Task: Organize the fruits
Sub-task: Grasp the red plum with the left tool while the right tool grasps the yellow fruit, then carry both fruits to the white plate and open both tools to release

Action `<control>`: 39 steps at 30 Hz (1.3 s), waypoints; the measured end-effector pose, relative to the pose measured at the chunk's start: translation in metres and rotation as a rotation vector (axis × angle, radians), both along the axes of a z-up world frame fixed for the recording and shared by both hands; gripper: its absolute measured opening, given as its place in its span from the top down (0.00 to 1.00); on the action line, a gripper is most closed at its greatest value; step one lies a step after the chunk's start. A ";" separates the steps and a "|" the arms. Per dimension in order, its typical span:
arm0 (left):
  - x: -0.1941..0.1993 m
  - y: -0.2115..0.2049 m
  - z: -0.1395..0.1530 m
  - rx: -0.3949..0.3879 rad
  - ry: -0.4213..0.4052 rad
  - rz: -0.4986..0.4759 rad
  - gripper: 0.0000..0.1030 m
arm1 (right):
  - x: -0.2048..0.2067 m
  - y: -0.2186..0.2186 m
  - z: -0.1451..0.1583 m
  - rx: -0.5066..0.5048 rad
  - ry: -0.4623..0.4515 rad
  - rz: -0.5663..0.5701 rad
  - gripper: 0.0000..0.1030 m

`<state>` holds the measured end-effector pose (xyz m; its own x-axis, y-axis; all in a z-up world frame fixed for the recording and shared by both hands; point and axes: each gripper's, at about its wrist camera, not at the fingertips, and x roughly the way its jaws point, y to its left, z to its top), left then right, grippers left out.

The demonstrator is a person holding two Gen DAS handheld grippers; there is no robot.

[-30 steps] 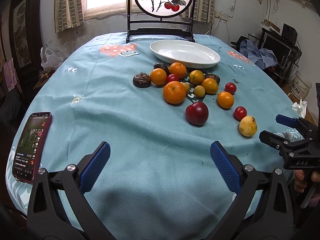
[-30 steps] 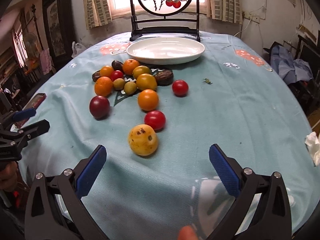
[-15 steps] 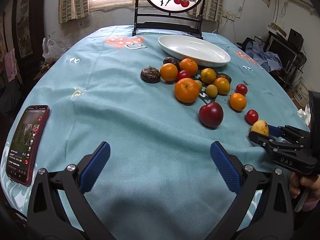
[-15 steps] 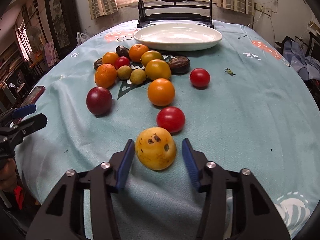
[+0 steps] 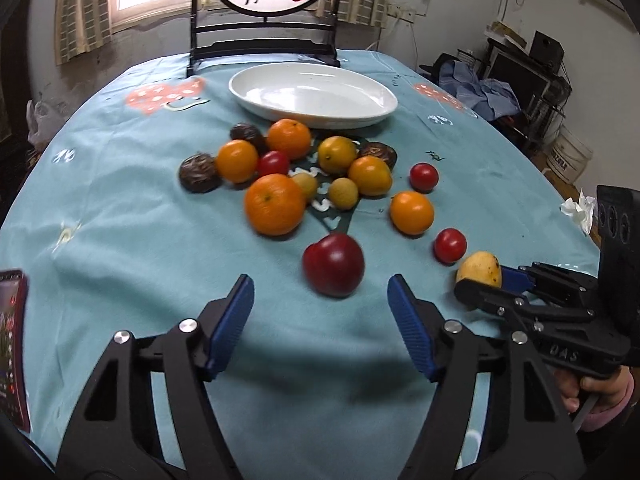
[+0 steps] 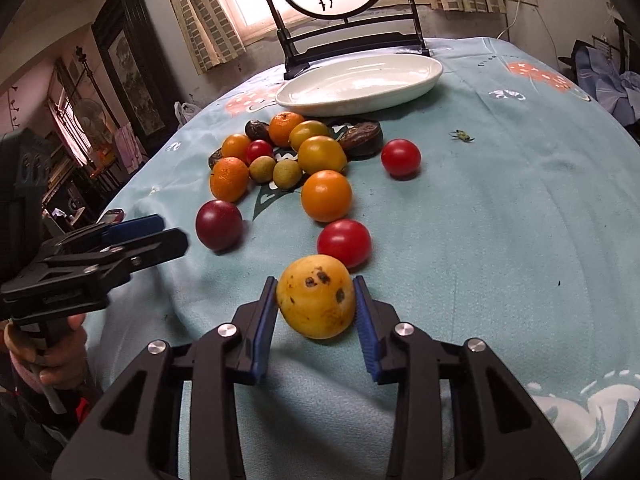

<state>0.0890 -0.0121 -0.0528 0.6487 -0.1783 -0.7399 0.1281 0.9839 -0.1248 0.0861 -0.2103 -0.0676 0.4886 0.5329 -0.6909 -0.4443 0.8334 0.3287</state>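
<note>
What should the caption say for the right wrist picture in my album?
Right claw closing on a spotty yellow fruit, white plate waiting beyond the fruit pile.

On the worktop (image 5: 120, 216) the dish (image 5: 312, 94) is set at the far side, before a framed screen (image 5: 264, 4). The fruit cluster (image 5: 304, 168) is spread nearer than the dish. A plum (image 5: 333, 264) lies nearest, a phone (image 5: 12, 344) at the left edge.
</note>
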 end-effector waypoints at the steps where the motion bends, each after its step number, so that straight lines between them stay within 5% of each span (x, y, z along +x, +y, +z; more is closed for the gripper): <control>1: 0.005 -0.005 -0.001 0.004 0.005 -0.010 0.35 | 0.001 -0.001 0.000 0.012 0.006 0.000 0.63; 15: 0.035 -0.018 -0.023 0.067 0.087 0.011 0.61 | 0.000 -0.004 0.000 0.038 -0.005 0.017 0.63; 24: 0.032 -0.001 0.009 -0.028 0.041 -0.027 0.62 | 0.012 -0.009 0.033 0.094 -0.058 0.048 0.63; 28: 0.060 0.008 0.045 -0.004 -0.049 -0.029 0.61 | 0.056 -0.001 0.065 0.060 -0.158 -0.001 0.63; 31: 0.099 0.010 0.061 0.012 -0.070 -0.031 0.61 | 0.114 0.015 0.070 0.032 -0.153 -0.033 0.63; 39: 0.227 0.010 0.034 0.036 0.070 0.015 0.61 | 0.228 0.063 0.039 -0.145 -0.049 -0.057 0.63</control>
<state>0.3162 -0.0022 -0.0189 0.5971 -0.1415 -0.7896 0.1059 0.9896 -0.0973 0.3136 -0.1477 -0.0287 0.5501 0.3994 -0.7334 -0.4070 0.8951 0.1821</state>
